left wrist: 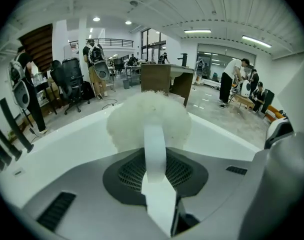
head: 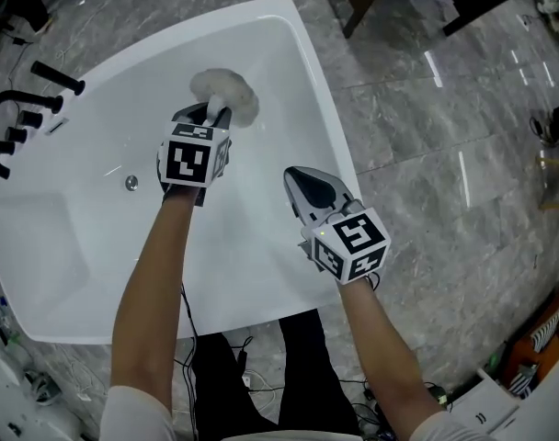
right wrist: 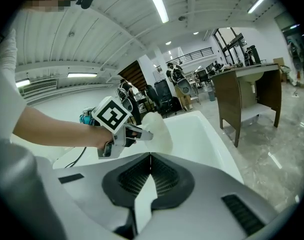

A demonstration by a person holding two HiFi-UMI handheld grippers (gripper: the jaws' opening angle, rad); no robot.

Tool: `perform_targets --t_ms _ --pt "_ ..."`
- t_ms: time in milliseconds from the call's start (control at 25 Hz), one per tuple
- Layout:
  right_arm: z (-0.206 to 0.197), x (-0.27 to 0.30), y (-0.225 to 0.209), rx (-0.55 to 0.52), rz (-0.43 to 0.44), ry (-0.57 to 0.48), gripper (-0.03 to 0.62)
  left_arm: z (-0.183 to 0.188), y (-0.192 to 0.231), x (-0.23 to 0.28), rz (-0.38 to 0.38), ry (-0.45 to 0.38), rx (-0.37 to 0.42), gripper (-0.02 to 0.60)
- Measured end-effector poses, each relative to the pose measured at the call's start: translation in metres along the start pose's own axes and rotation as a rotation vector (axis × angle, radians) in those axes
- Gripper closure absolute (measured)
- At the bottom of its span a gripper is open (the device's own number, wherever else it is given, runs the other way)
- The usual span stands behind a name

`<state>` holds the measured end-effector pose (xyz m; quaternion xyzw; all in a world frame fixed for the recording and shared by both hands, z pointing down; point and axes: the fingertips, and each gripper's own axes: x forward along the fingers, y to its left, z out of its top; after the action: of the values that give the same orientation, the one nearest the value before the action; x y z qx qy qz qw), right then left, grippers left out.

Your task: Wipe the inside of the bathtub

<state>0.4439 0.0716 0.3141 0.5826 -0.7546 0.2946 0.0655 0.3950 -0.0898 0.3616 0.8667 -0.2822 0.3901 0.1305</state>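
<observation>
Under my head camera, the white bathtub (head: 86,255) fills the left side. It sits on a grey stone floor (head: 445,182). My left gripper (head: 216,114) reaches into the far part of the tub. A fluffy white pad (head: 229,90) sits at its tip, on the tub's inside. My right gripper (head: 294,178) is over the right side of the tub, nearer to me. Black taps (head: 17,118) stand on the far left rim. A small round metal piece (head: 131,183) sits inside the tub, left of my left gripper.

Next, the left gripper view. Its 2 jaws are shut tight on the pad, which puffs out just past them. A brown desk (left wrist: 162,79) stands beyond the tub.

Last, the right gripper view. Its 2 jaws are pressed together with nothing between them. Ahead I see my left gripper with the pad over the tub.
</observation>
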Motion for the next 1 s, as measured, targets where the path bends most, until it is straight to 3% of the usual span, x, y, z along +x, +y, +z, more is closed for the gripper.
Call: perform_targets --t_ms 720,1000 --pt "-0.005 0.043 -0.038 0.088 -0.020 -0.033 0.574 0.025 0.015 0.122 0.103 0.070 0.173 0.483" --pt "-0.013 0.057 -0.040 0.116 -0.016 -0.035 0.574 0.045 0.025 0.147 0.139 0.038 0.136 0.483"
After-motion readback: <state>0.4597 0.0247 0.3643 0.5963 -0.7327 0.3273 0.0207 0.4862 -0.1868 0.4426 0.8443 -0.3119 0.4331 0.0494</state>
